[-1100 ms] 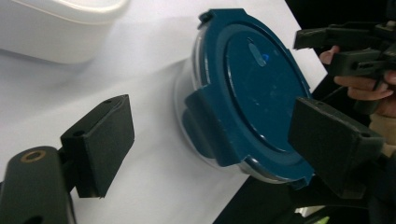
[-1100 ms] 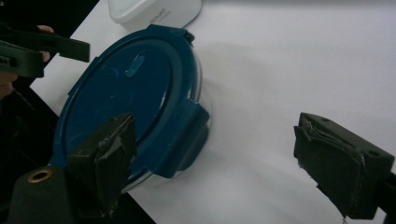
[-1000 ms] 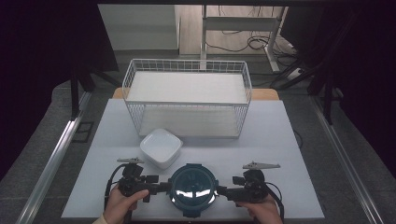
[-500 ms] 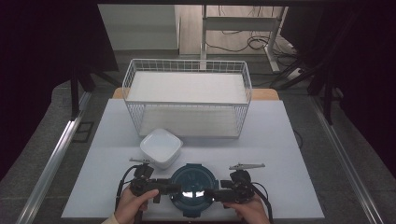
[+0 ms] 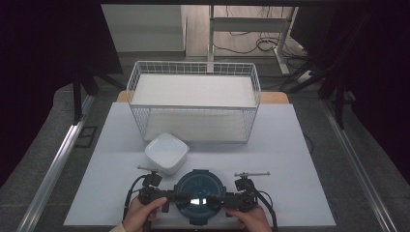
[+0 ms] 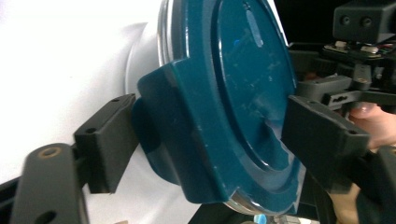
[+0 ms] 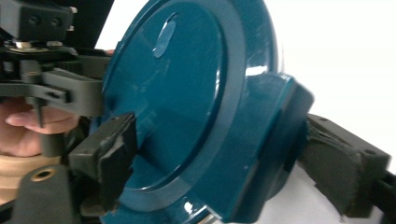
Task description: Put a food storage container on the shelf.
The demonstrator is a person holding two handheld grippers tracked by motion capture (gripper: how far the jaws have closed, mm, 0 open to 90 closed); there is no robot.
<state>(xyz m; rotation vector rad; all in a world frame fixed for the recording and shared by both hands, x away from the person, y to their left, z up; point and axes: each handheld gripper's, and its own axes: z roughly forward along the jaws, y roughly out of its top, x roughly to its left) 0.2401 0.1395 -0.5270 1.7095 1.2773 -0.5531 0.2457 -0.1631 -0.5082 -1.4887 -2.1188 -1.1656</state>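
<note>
The left hand-held gripper point(image 5: 180, 197) clenched one tab of the round dark-teal plastic lid point(image 5: 199, 195); the right hand-held gripper point(image 5: 218, 199) clenched the opposite tab. Beyond them sat a square white bowl point(image 5: 167, 152).

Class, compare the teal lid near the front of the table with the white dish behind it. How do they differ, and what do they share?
The lid is dark teal and round; the dish is white and square with rounded corners. The lid is clamped at opposite sides by the left tool and right tool; the dish is untouched. The lid has side tabs; the dish has a plain rim. Both are glossy and sit at the front of the white table.
</note>
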